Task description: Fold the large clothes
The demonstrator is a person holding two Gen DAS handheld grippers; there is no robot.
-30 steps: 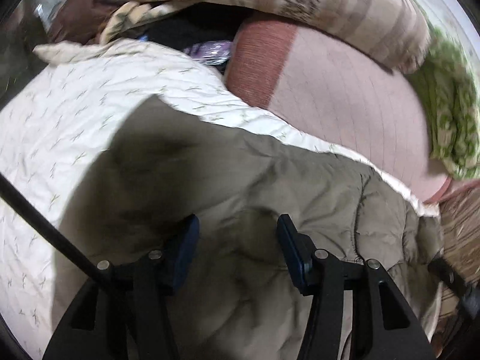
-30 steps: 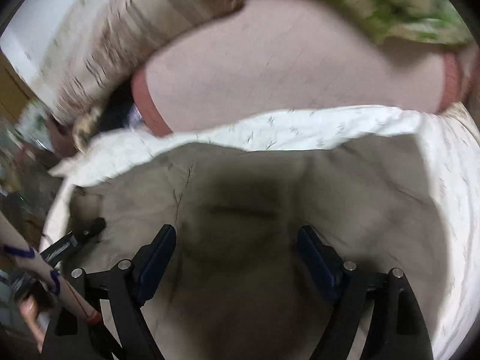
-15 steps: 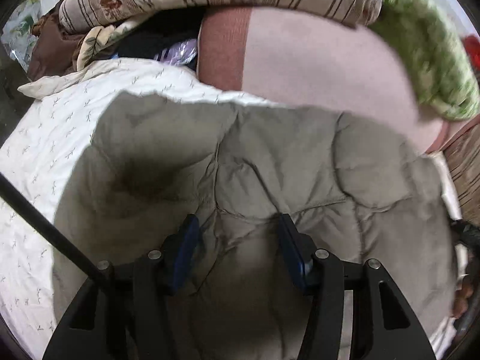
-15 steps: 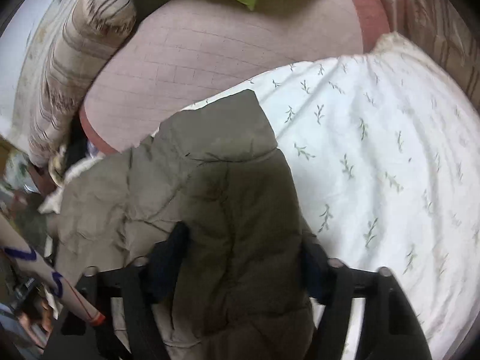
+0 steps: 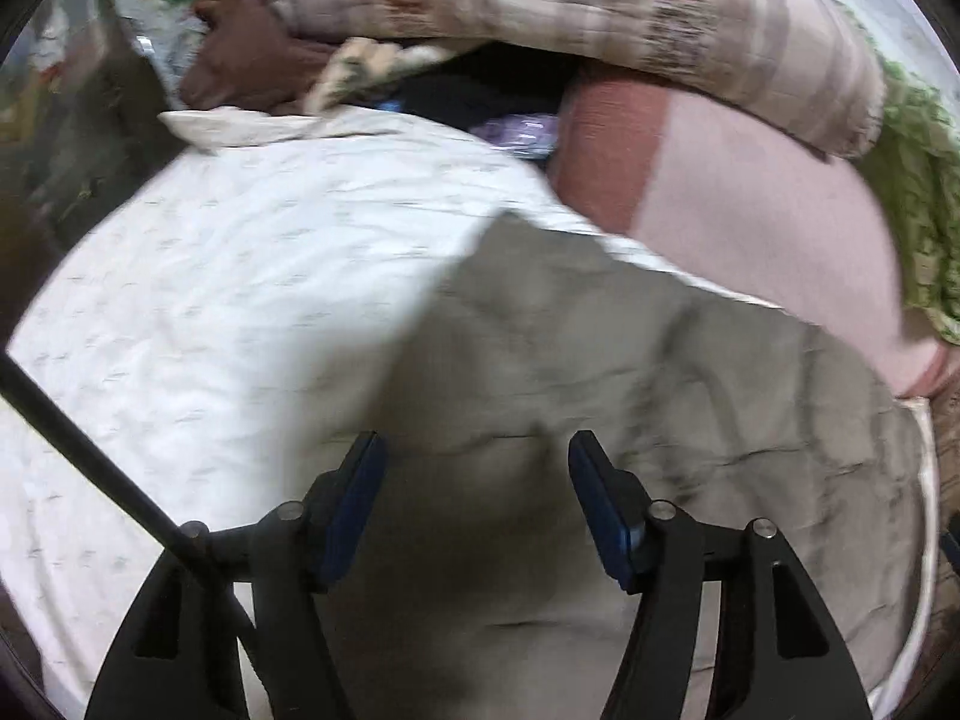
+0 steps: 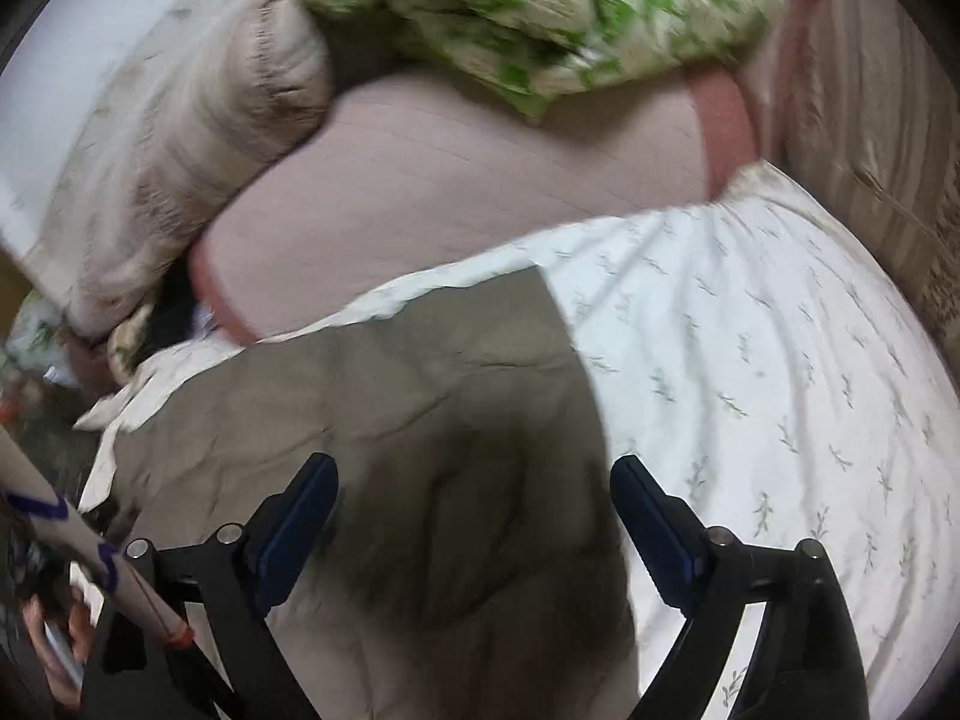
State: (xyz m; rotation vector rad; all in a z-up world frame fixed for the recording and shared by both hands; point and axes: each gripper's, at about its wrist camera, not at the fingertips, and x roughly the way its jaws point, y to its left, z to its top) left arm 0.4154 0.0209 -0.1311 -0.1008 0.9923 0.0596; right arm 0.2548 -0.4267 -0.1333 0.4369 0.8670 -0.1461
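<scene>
An olive-grey quilted jacket (image 5: 630, 372) lies spread on a white bed sheet with a small leaf print (image 5: 228, 276). My left gripper (image 5: 474, 450) is open just above the jacket's near part, nothing between its blue pads. In the right wrist view the same jacket (image 6: 432, 420) fills the lower left, its right edge running down beside the bare sheet (image 6: 780, 360). My right gripper (image 6: 474, 474) is open wide over the jacket, holding nothing. Both views are blurred by motion.
A pink blanket (image 5: 750, 210) with a red band lies behind the jacket, a striped beige quilt (image 5: 600, 12) and a green-patterned cloth (image 6: 540, 18) piled on it. Dark clothes (image 5: 252, 60) lie at the far left. A striped surface (image 6: 888, 138) borders the bed on the right.
Half a second ago both grippers had jacket fabric bunched between their jaws; now both are open and empty, and the jacket lies flatter on the sheet. Both cameras have swung.
</scene>
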